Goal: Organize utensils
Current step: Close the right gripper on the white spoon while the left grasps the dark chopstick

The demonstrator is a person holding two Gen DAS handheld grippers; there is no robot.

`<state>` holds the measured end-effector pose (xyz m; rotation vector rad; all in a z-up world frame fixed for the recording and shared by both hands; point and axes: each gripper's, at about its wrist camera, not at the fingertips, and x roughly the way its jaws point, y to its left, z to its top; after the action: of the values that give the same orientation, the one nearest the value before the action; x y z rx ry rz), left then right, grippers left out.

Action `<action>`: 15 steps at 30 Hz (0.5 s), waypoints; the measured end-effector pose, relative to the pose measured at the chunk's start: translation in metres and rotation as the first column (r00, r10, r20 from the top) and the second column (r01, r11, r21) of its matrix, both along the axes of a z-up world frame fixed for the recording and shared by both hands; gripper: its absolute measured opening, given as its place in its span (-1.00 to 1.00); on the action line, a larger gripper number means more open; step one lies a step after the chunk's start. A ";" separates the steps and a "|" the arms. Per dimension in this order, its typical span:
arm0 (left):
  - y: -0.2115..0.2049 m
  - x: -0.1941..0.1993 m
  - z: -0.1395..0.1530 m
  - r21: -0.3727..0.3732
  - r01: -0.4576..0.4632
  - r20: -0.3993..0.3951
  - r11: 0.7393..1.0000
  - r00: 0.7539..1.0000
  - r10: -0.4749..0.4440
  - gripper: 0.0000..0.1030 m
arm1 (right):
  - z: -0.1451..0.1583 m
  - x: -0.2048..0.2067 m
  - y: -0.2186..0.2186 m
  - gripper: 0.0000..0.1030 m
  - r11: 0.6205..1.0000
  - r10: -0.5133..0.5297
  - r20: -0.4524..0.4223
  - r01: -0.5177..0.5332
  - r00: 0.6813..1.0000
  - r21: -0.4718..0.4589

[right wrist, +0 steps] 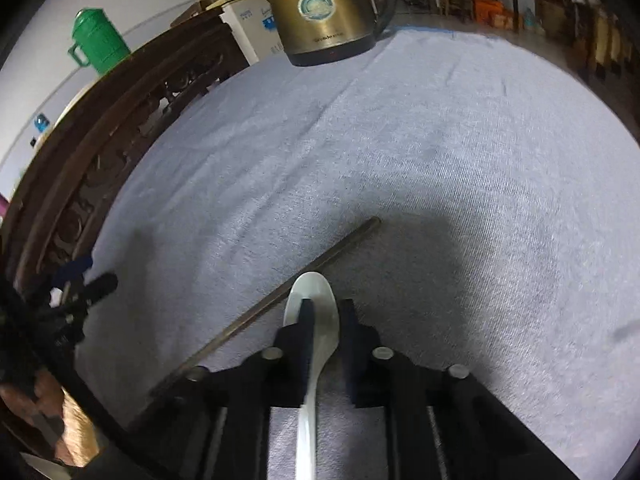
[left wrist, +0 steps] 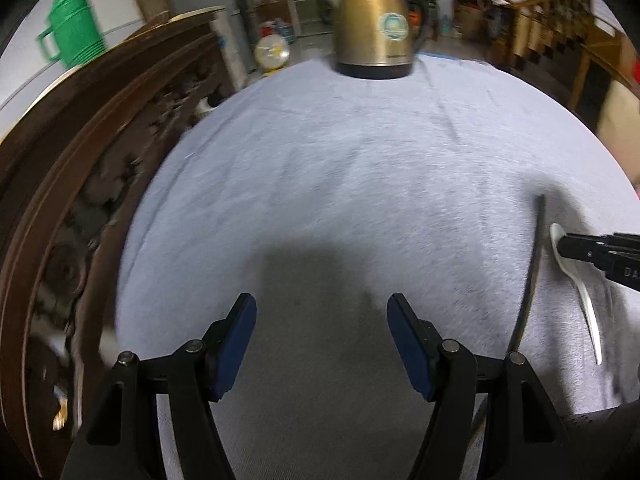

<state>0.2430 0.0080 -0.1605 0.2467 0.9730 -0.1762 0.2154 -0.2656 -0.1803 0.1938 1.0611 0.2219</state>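
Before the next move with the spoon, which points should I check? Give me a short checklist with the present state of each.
1. Right hand-held gripper closed on the shiny silver metal spoon: ok; the fingers sit on both sides of its neck.
2. Spoon lifted off the light grey cloth: cannot tell.
3. Long thin dark metal rod free of the grip: ok; it lies on the cloth beside the spoon, to its left.
4. Left hand-held gripper free: ok; open, nothing between its fingers.
5. Brass-coloured electric kettle out of the way: ok; it stands at the far edge.
6. Place to put the spoon: cannot tell; no holder is in view.
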 end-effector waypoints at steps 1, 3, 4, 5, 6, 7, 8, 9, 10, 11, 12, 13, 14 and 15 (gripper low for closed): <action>-0.004 0.004 0.000 -0.013 0.038 -0.004 0.999 0.999 -0.038 0.33 | 0.000 -0.001 -0.001 -0.87 1.000 -0.005 0.005 0.005 1.000 -0.006; -0.014 0.012 -0.001 -0.037 0.096 -0.024 0.995 0.995 -0.097 0.33 | 0.000 -0.002 -0.010 -0.89 0.999 -0.041 0.018 0.041 0.999 -0.013; -0.020 0.015 -0.001 -0.055 0.131 -0.032 0.990 0.991 -0.133 0.33 | 0.000 -0.004 -0.015 -0.89 0.998 -0.060 0.020 0.060 0.998 -0.012; -0.028 0.018 -0.001 -0.077 0.171 -0.040 0.982 0.984 -0.174 0.33 | -0.001 -0.004 -0.019 -0.89 0.997 -0.075 0.021 0.075 0.997 -0.011; -0.034 0.021 -0.002 -0.091 0.197 -0.047 0.976 0.978 -0.202 0.33 | -0.001 -0.006 -0.025 -0.89 0.995 -0.095 0.025 0.096 0.995 -0.011; -0.042 0.024 -0.003 -0.102 0.224 -0.054 0.969 0.972 -0.231 0.33 | 0.000 -0.006 -0.029 -0.89 0.994 -0.107 0.029 0.107 0.994 -0.016; -0.050 0.026 -0.004 -0.113 0.253 -0.057 0.961 0.964 -0.261 0.33 | 0.001 -0.008 -0.035 -0.89 0.992 -0.125 0.037 0.126 0.991 -0.022; -0.058 0.028 -0.005 -0.120 0.277 -0.059 0.953 0.957 -0.285 0.33 | 0.002 -0.010 -0.040 -0.89 0.990 -0.139 0.043 0.140 0.989 -0.022; -0.066 0.030 -0.006 -0.125 0.299 -0.062 0.946 0.949 -0.308 0.33 | 0.003 -0.010 -0.045 -0.89 0.989 -0.148 0.046 0.149 0.988 -0.021; -0.074 0.032 -0.008 -0.126 0.320 -0.068 0.939 0.941 -0.330 0.33 | 0.004 -0.011 -0.049 -0.89 0.987 -0.161 0.049 0.162 0.986 -0.020; -0.084 0.036 -0.011 -0.125 0.340 -0.077 0.932 0.933 -0.351 0.33 | 0.005 -0.012 -0.053 -0.89 0.985 -0.171 0.051 0.172 0.984 -0.017; -0.092 0.039 -0.014 -0.125 0.355 -0.086 0.926 0.926 -0.367 0.33 | 0.004 -0.012 -0.057 -0.89 0.984 -0.176 0.048 0.177 0.983 -0.014; -0.099 0.042 -0.015 -0.128 0.368 -0.093 0.921 0.920 -0.380 0.33 | 0.004 -0.012 -0.058 -0.89 0.983 -0.180 0.048 0.181 0.983 -0.015; -0.106 0.044 -0.016 -0.137 0.383 -0.102 0.914 0.912 -0.397 0.33 | 0.003 -0.012 -0.061 -0.89 0.982 -0.186 0.046 0.187 0.982 -0.016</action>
<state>0.2873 -0.0983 -0.1765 0.3268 1.0292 -0.6213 0.2039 -0.3265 -0.1768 0.2674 0.9945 0.0462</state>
